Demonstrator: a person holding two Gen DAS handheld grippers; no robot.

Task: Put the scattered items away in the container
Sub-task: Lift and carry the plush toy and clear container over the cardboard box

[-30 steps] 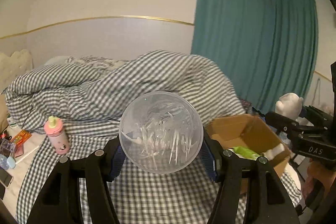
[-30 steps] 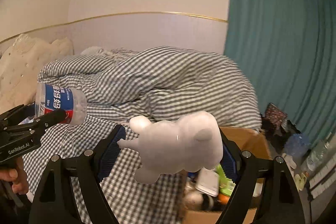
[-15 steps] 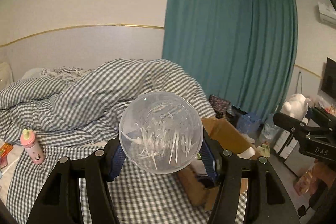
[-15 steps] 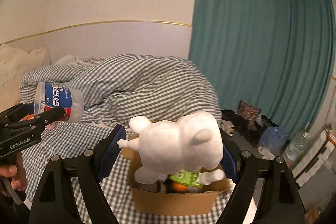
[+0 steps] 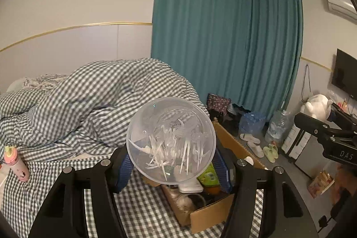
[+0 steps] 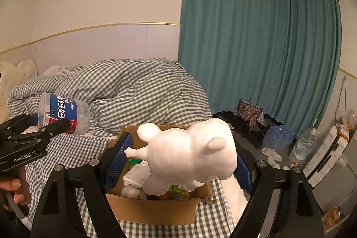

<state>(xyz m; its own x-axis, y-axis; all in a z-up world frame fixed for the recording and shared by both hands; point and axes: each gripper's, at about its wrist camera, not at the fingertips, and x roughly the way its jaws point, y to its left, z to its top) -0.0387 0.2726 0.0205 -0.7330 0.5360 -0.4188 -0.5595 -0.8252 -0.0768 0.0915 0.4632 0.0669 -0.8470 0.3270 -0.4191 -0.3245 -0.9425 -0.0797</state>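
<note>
Left gripper: fingers clamped on a clear plastic tub of white floss picks, its round end toward the camera; held in the air.
Right gripper: fingers clamped on a white bear figure, gripped across the body, head and ears sticking out sideways.
Container: open cardboard box sitting on the checked bed, near the bed's edge; already holds a green packet, a white item and other things too crowded to identify.
Tub position: in front of and above the box's near-left side, judged not yet over the opening.
Bear position: directly in front of the box opening in the right wrist view; height above it cannot be told.
Still scattered: pink bottle upright on the bed, well apart from the box.
Step (judged): carry phase, both loads approaching the drop.
Risk 1: both grippers converge on one small opening; they could knock each other or the box wall.
Risk 2: box is fairly full; the bulky bear may perch on top and roll off onto the floor.
Risk 3: an early release drops the tub on the soft bedding, where it would roll.
Risk 4: box near the bed's edge; a shove could tip it over.
</note>
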